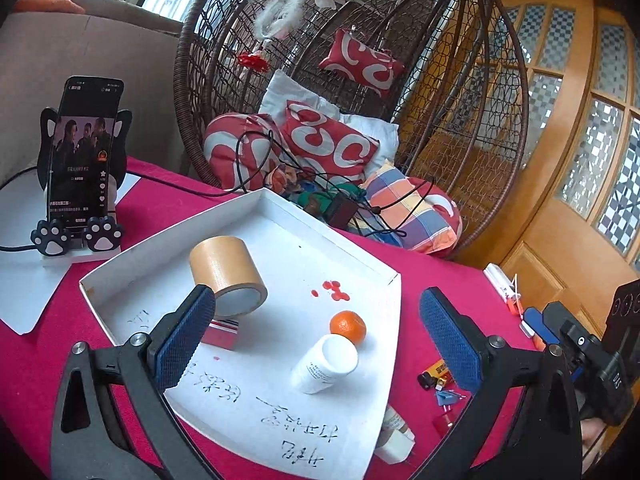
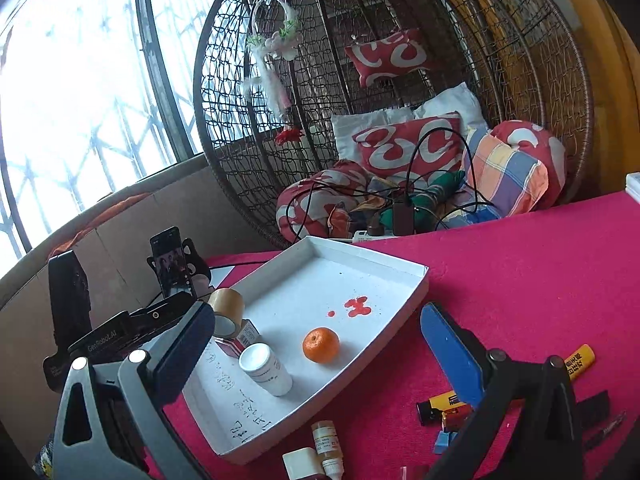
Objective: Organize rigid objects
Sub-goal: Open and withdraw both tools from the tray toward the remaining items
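A white shallow tray (image 1: 248, 216) with handwriting lies on the red tablecloth. In it are a tan tape roll (image 1: 228, 276) on its side, an orange (image 1: 348, 327), a white pill bottle (image 1: 326, 364) and a small red-and-white box (image 1: 222, 334). My left gripper (image 1: 316, 300) hovers open over the tray's near part, nothing between its blue pads. My right gripper (image 2: 318, 316) is also open and holds nothing, facing the same tray (image 2: 416, 276), orange (image 2: 321, 345) and bottle (image 2: 266, 368). Loose on the cloth lie a yellow lighter (image 2: 442, 406), a yellow marker (image 2: 578, 362) and small dropper bottles (image 2: 326, 442).
A phone on a cat-paw stand (image 1: 84, 160) stands left of the tray, its cable trailing across the cloth. Behind the table hangs a wicker egg chair (image 1: 460, 80) full of cushions and cables. A wooden door (image 1: 580, 160) is at the right.
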`<move>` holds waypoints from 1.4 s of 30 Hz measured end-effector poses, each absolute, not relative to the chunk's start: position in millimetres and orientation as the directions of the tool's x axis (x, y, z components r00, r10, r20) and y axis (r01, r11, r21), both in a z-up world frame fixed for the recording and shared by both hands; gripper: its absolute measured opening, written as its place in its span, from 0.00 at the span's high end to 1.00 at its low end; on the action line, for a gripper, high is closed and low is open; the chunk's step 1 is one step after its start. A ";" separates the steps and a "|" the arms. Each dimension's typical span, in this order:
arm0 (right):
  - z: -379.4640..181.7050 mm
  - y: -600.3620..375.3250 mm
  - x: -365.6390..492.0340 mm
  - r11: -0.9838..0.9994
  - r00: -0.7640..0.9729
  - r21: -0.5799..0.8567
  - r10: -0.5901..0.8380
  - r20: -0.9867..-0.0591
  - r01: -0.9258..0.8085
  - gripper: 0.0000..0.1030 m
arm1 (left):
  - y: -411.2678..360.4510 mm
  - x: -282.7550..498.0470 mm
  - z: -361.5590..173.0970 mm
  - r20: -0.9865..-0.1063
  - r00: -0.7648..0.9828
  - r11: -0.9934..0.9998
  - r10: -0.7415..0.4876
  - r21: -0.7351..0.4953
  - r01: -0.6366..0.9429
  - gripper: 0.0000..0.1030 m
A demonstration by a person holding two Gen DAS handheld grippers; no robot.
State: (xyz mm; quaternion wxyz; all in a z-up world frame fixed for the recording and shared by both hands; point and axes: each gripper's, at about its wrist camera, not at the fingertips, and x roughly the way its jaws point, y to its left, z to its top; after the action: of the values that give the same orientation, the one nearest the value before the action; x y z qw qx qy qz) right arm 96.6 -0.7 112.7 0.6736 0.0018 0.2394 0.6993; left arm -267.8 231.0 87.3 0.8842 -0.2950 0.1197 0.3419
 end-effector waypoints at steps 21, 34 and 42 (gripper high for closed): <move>105.0 -110.3 157.0 0.117 0.063 0.445 0.989 -0.134 -0.888 0.00 | 187.0 -231.1 83.2 -0.498 0.843 0.787 0.204 -0.428 -0.444 0.00; 86.4 -120.7 173.7 0.154 0.070 0.505 0.981 -0.182 -0.849 0.00 | 112.6 -158.8 36.8 -0.725 0.682 0.938 0.095 -0.163 -0.305 0.08; 75.5 -128.8 187.4 0.180 0.078 0.557 0.976 -0.202 -0.811 0.00 | 123.2 -141.7 22.5 -0.774 0.620 0.926 0.131 -0.128 -0.356 0.08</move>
State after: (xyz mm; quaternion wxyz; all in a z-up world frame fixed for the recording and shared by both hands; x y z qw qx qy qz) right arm 187.4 -128.8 75.5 0.7183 0.1522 0.2723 0.6219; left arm -141.7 123.2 22.5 0.8897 -0.1358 0.4139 0.1367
